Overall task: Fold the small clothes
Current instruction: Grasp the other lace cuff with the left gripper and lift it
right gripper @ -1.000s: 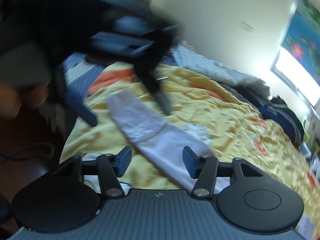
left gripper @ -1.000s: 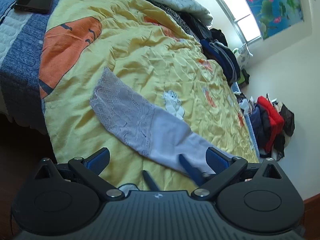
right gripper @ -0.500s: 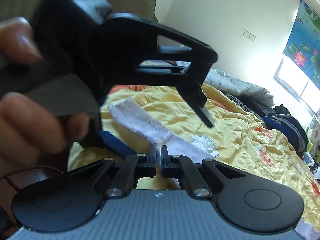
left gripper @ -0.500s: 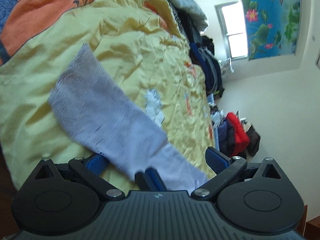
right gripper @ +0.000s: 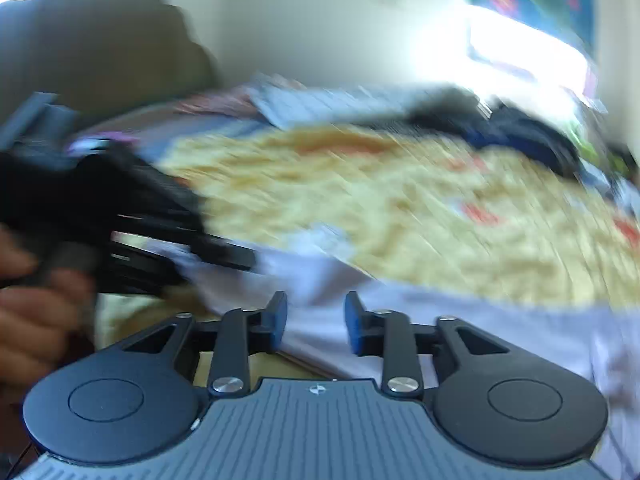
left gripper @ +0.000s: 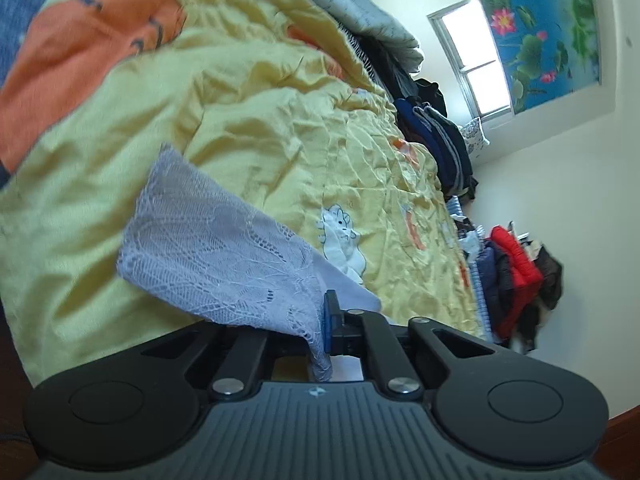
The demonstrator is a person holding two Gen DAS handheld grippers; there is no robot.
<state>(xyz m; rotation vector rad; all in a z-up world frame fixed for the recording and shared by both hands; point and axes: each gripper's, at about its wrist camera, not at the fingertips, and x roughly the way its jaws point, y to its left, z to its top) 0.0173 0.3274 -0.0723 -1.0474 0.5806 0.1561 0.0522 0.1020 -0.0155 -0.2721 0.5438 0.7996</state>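
Lavender lace filled the foreground of the left wrist view, where the left gripper (left gripper: 326, 326) had just clamped shut on the near edge of a pale purple garment (left gripper: 224, 248). Fabric bunched between its blue pads, and the lace end lifted ahead and to the left of them. Beyond the gripper spread a rumpled yellow quilt (left gripper: 256, 112) with an orange patch; dark clothes (left gripper: 436, 136) were piled along its far right edge, below a bright window (left gripper: 476, 68).

In the blurred right wrist view, the right gripper (right gripper: 316, 322) had just been opening and stood partly open, its blue pads apart over the garment's plain pale cloth (right gripper: 440, 308), gripping nothing. That cloth ran from under the pads away to the right. Left of it, a hand (right gripper: 36, 312) held the left gripper (right gripper: 240, 258), whose tip met the fabric.
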